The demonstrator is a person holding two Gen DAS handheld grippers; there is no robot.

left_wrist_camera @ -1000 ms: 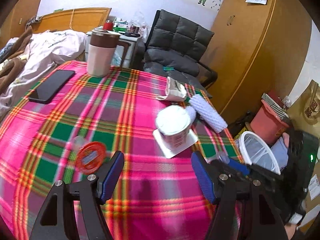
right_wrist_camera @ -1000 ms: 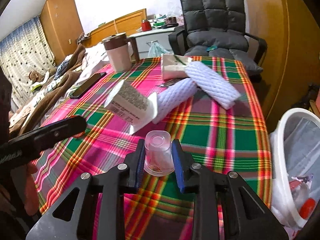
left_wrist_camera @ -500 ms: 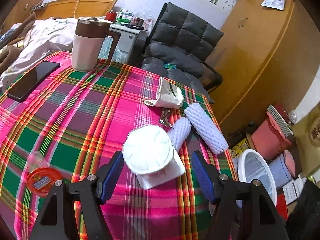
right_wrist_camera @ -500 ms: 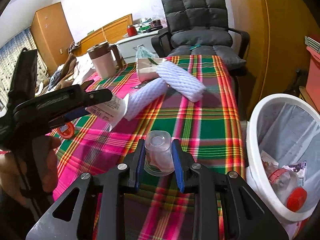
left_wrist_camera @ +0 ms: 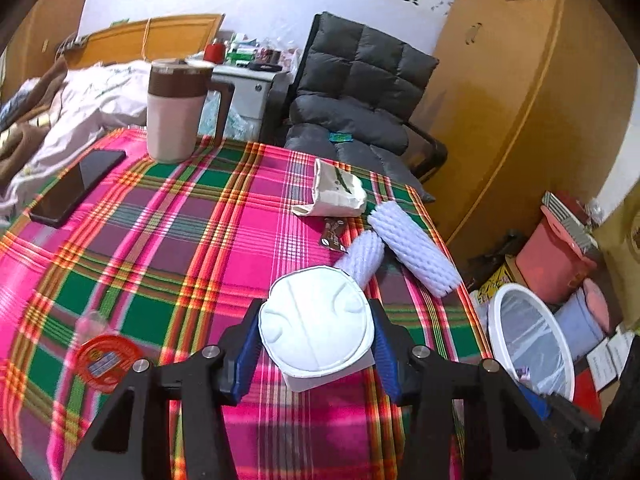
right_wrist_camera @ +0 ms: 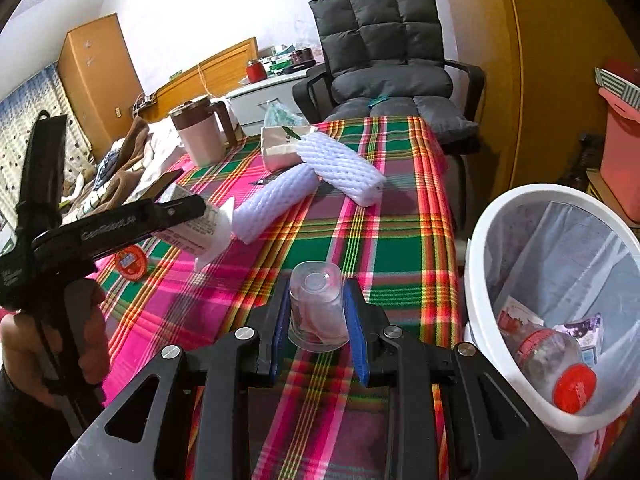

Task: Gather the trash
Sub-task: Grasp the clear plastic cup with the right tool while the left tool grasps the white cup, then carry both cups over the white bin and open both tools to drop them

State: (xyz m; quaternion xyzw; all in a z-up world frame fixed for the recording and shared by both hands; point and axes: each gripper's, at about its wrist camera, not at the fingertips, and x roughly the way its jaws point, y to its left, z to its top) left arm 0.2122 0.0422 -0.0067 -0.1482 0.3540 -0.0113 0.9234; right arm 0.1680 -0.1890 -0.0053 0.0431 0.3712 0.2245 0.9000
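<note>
With the left gripper (left_wrist_camera: 316, 344) closing around the white tub (left_wrist_camera: 316, 322) and the right gripper (right_wrist_camera: 318, 320) pinching a clear cup (right_wrist_camera: 318, 306), the bin (right_wrist_camera: 480, 240) at three o'clock could get knocked

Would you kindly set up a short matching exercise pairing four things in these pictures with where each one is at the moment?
Things:
1. clear plastic cup
2. white paper container
3. red-capped bottle
4. black phone

Places:
A. inside the white bin
B. between the fingers of the left gripper, whose jaws are closing
C. flat on the plaid tablecloth, near the pink jug
D. held in the right gripper

Pairs: 1-D, 2-B, 3-A, 4-C
</note>
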